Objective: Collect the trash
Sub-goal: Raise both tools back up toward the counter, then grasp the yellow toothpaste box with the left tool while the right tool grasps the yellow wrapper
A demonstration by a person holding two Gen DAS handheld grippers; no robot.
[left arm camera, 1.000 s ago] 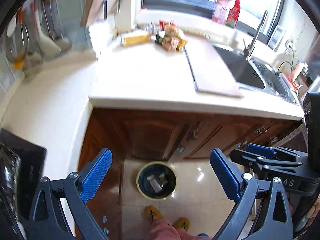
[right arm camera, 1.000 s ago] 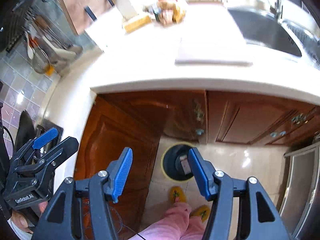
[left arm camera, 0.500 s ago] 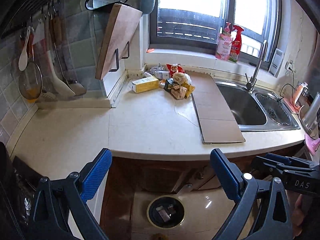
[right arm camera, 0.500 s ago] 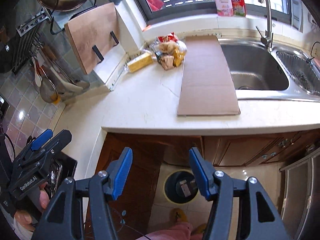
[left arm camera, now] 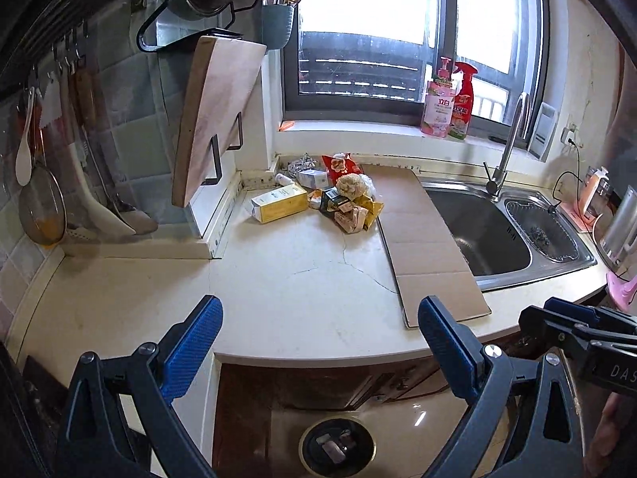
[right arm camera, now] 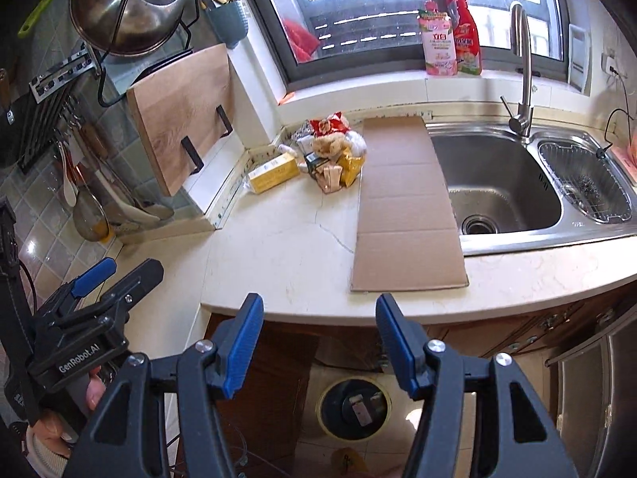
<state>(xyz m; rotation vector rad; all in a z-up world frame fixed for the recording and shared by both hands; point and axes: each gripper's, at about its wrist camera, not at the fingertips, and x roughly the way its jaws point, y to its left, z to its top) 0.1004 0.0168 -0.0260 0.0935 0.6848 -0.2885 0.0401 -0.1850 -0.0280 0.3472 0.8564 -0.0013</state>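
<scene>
Home kitchen: sink [left arm camera: 483,235], countertop [left arm camera: 286,279].

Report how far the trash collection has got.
Done: a few pieces already lie in the bin on the floor. In hand: nothing; the left gripper and right gripper are both open and empty. Left: the trash pile and yellow box on the counter.

Your left black two-finger gripper with blue pads [left arm camera: 318,342] is held level, its jaws spread wide and gripping nothing. Your right black gripper with blue pads [right arm camera: 318,342] sits just to its right, jaws parted more narrowly, also bare. Your left hand [right arm camera: 59,418] wraps its handle at near left.
</scene>
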